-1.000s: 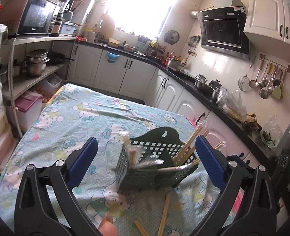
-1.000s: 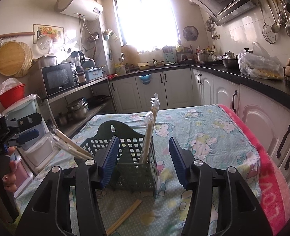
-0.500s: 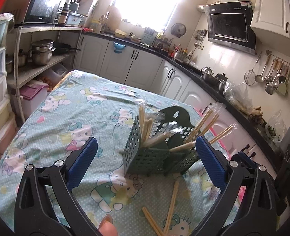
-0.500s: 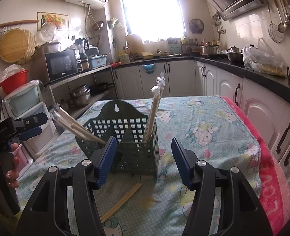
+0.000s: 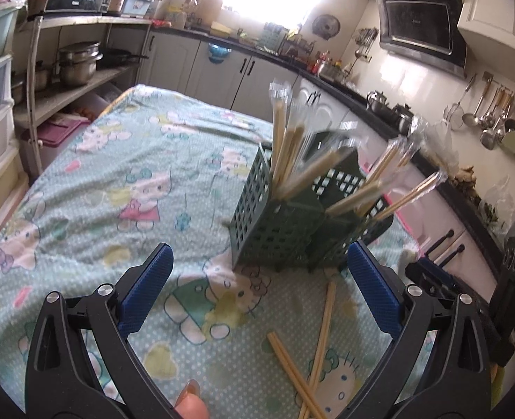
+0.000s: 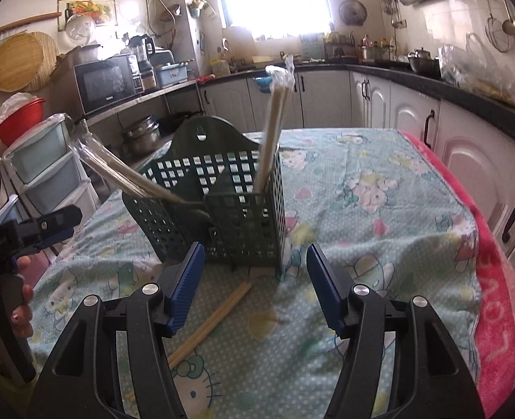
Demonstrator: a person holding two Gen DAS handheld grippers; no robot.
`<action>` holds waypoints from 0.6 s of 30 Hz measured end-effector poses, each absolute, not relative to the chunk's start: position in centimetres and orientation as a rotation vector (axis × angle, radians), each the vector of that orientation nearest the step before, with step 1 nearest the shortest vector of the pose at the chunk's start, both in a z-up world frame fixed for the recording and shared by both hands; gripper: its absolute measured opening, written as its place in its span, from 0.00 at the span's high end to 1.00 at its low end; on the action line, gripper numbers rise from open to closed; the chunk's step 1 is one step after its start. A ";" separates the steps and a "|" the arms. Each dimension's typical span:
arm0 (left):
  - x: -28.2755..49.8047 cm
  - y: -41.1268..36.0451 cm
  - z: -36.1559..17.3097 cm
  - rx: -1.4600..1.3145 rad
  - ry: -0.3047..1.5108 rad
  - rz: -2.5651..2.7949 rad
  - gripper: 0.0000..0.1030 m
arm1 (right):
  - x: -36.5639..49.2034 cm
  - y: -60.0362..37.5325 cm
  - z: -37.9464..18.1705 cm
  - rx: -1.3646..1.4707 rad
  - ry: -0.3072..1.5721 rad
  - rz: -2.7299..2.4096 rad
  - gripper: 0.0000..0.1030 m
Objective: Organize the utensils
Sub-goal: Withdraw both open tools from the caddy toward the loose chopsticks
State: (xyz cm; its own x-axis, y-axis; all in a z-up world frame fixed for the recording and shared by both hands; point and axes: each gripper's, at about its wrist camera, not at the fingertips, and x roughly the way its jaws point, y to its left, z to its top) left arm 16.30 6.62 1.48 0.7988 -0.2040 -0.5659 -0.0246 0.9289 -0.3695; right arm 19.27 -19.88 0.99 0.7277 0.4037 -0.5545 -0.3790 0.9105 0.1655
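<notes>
A dark green perforated utensil holder (image 5: 292, 223) stands upright on the table, with wrapped wooden chopsticks (image 5: 285, 150) leaning out of its compartments. It also shows in the right wrist view (image 6: 229, 209), with chopsticks (image 6: 274, 132) sticking up. Loose bare chopsticks (image 5: 322, 331) lie on the cloth in front of it, also seen in the right wrist view (image 6: 215, 317). My left gripper (image 5: 260, 293) is open and empty, a little short of the holder. My right gripper (image 6: 254, 279) is open and empty, just in front of the holder.
The table carries a light green cartoon-print cloth (image 5: 124, 181) with a pink towel (image 6: 494, 296) along one edge. White cabinets (image 6: 466, 146) and a black counter run close beside it. Shelves with pots (image 5: 79, 63) and plastic drawers (image 6: 48, 174) stand on the other side.
Both grippers have pulled back and tipped down a little, so the holder sits farther ahead and more loose chopsticks show. Both stay open and empty.
</notes>
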 end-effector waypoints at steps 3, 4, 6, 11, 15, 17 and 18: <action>16.4 6.2 0.3 -0.366 0.677 -0.106 0.11 | 19.6 -19.9 0.5 0.043 0.640 0.427 0.43; 16.4 6.1 -0.1 -0.366 0.692 -0.113 0.11 | 19.6 -19.9 0.4 0.046 0.646 0.427 0.43; 16.5 5.9 -0.9 -0.371 0.717 -0.122 0.17 | 19.8 -20.0 0.1 0.050 0.657 0.425 0.43; 17.0 5.4 -2.9 -0.401 0.792 -0.163 0.36 | 20.5 -20.3 -0.8 0.062 0.694 0.425 0.43; 17.2 4.9 -4.7 -0.429 0.856 -0.201 0.50 | 21.1 -20.2 -1.6 0.072 0.731 0.430 0.43; 17.2 4.7 -5.5 -0.456 0.883 -0.236 0.53 | 21.4 -20.1 -2.2 0.076 0.751 0.436 0.43; 17.4 4.6 -5.8 -0.467 0.893 -0.250 0.53 | 21.7 -20.1 -2.6 0.081 0.763 0.441 0.44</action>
